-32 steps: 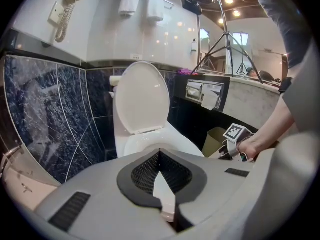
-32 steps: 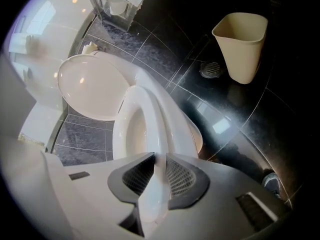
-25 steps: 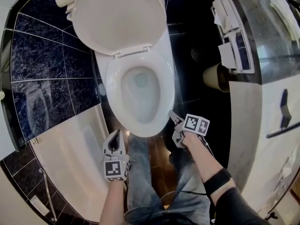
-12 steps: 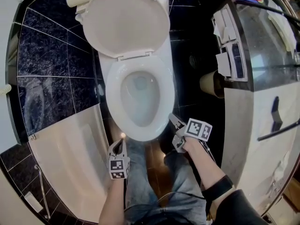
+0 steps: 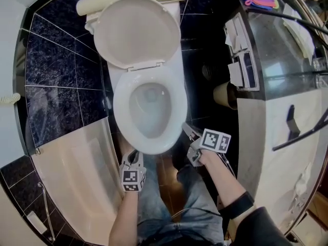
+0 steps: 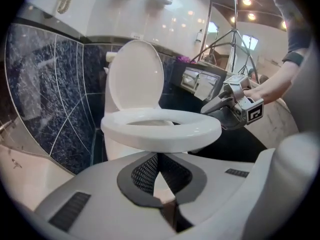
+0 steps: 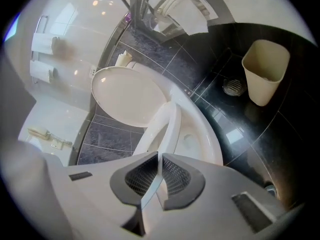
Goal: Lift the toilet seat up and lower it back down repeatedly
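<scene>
The white toilet seat [image 5: 122,111] [image 6: 160,129] [image 7: 167,129] is tilted a little way up off the bowl, while the lid [image 5: 136,32] stands upright against the tank. My right gripper [image 5: 187,132] [image 7: 161,159] [image 6: 216,106] is at the seat's front right rim. Its jaws have just been closing and now press on the thin rim between the pads. Below the bowl's front, my left gripper [image 5: 133,156] [image 6: 159,158] hangs shut with nothing in it, apart from the toilet.
A beige waste bin [image 5: 225,94] [image 7: 265,71] and a floor drain [image 7: 233,86] lie right of the toilet on the black tiles. The bathtub [image 5: 77,163] is at the left, the vanity [image 5: 277,111] at the right. The person's legs [image 5: 164,204] are below the bowl.
The right gripper has kept to the seat's front right rim. The left gripper has sunk closer under the bowl's front. The head view has drifted, so the toilet sits lower in the picture.
</scene>
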Available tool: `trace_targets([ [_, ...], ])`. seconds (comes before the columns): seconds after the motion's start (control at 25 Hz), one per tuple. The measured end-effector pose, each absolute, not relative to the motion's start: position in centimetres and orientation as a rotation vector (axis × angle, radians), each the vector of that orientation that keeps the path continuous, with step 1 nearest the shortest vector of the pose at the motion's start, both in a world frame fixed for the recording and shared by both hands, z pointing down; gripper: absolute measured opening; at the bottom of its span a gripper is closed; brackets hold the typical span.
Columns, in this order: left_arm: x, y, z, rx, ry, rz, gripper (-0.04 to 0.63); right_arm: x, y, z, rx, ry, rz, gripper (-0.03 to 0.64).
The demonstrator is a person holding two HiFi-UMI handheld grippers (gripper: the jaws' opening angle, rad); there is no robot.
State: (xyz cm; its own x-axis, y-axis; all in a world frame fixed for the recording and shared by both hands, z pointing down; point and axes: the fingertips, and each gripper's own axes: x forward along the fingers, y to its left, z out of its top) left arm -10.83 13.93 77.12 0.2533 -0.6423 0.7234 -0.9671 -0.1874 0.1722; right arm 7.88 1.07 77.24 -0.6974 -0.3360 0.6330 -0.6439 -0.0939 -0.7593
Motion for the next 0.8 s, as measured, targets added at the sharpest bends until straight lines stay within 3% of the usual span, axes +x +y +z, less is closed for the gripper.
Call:
trace_targets([
  [0.16,-11.2,12.0,73.7,1.925,-1.477,0.629,0.000,7.4,-0.4,74.3,1.047,-2.018,1.737,0.035],
  [0.2,-11.4,11.3,72.7,1.926,-1.489,0.612,0.000,7.2,-0.9,73.3,1.043,-2.045,1.700,0.007],
  [0.64,-13.5,2.5,63.3,1.969,-1.585,0.510,0.000,6.3,-6.4,59.0,1.122,-2.311,1.160,0.009],
  [0.8,-13.7,-1.4,60.3,2.015,-1.580,0.494,0.000,6.3,-7.4,55.6,1.165,-2.337,1.105,0.009],
])
